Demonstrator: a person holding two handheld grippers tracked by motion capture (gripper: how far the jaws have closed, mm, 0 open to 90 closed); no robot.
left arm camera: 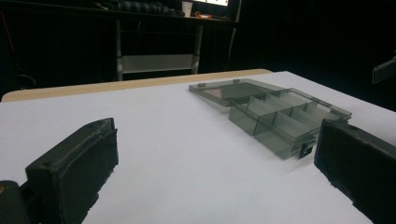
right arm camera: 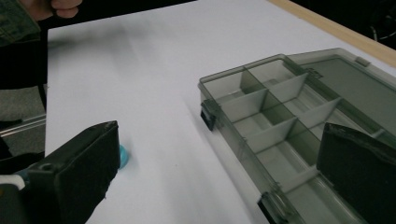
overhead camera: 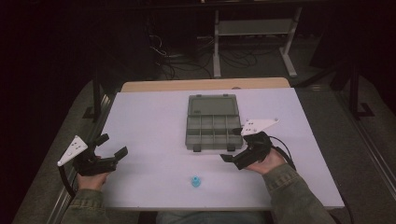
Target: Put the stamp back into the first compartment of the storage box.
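— Right gripper view first: what is the right claw [right arm camera: 215, 172] doing?

— Its jaws are standing spread wide with nothing between them. The near jaw is partly covering a small blue piece [right arm camera: 124, 156] on the white table [right arm camera: 140, 70], and the far jaw is hanging over the corner of the grey box [right arm camera: 261, 116].

— And the left claw [left arm camera: 215, 163]?

— Spread as well, holding nothing, sitting near the table's left edge and pointing across at the box [left arm camera: 280, 121], well apart from it.

— Where is the blue piece lying in the high view?

— The piece [overhead camera: 195, 181] is sitting alone near the front edge of the table [overhead camera: 149, 112], between the left claw [overhead camera: 114, 147] and the right claw [overhead camera: 232, 147], nearer the right one. The box [overhead camera: 213, 123] is lying beyond it, toward the middle, lid folded flat open behind and every compartment looking empty.

— How is that piece going to handle?

— I'm judging it as light, hard plastic, wider at the base and narrower on top, though it's too small to be sure. Being smooth, it is likely to squirt out or tip if pinched off-centre. Closing the pads squarely across its middle, low near the base, seems the safest hold.

— And the box?

— Thin, stiff, see-through plastic, so probably light enough to slide if bumped; the left claw may be needing to steady it
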